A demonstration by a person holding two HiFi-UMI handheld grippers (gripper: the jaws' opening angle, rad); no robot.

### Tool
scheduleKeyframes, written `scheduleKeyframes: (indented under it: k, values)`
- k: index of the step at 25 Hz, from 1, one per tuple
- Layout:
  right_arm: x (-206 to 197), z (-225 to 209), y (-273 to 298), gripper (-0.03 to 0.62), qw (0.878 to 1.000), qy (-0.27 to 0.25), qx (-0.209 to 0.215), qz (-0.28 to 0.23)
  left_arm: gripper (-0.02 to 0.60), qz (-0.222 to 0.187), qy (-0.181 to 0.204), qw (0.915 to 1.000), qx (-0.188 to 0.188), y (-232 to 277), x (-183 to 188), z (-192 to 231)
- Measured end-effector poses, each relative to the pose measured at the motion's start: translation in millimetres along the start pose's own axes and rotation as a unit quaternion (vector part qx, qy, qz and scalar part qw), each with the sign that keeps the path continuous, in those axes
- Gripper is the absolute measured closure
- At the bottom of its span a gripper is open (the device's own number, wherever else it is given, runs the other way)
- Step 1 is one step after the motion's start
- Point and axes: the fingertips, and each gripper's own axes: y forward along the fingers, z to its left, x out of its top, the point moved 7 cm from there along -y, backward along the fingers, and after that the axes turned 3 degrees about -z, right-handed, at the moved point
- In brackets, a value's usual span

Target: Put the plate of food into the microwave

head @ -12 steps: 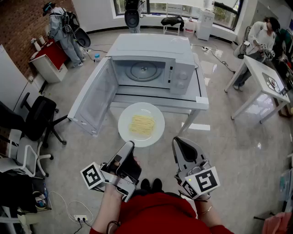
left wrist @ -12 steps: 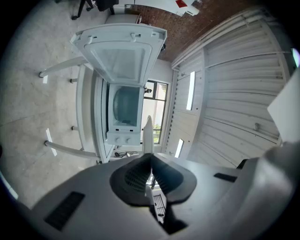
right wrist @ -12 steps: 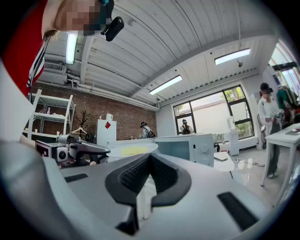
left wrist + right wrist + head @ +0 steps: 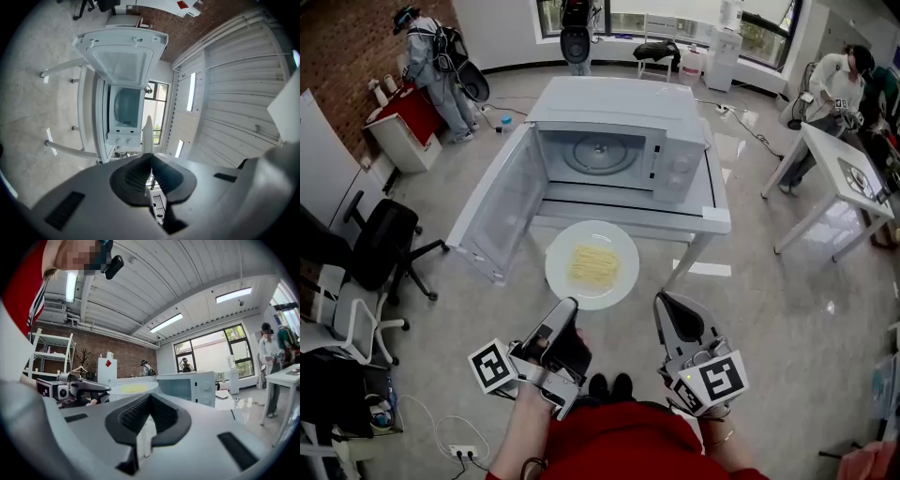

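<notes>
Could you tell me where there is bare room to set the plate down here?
Inside the white microwave, the glass turntable is bare; so is the narrow white tabletop strip before it. The open door crowds the left side.

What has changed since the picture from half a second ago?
Hardly anything. The plate with its food, held at its near rim by the left gripper, sits slightly lower in the head view. The microwave door stays open; the right gripper stays shut and empty.
</notes>
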Motion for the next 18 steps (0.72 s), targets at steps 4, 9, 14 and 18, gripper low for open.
scheduleKeyframes:
  k: [4, 9, 14, 18]
  values:
    - [0, -2, 0, 0.580, 1.000, 0.003, 0.000, 0.002, 0.565, -0.001, 0.000, 1.0000, 0.000, 1, -1, 0]
    - [-4, -6, -2, 0.579, 1.000, 0.015, 0.006, 0.005, 0.565, -0.005, -0.003, 1.0000, 0.001, 1, -3, 3]
    - [-9, -12, -4, 0.579, 1.000, 0.022, 0.014, 0.013, 0.565, -0.011, 0.001, 0.9999, 0.004, 5, -3, 6]
    - [-9, -22, -7, 0.579, 0.999, 0.028, 0.011, 0.013, 0.564, -0.018, 0.006, 0.9998, 0.007, 12, -4, 7]
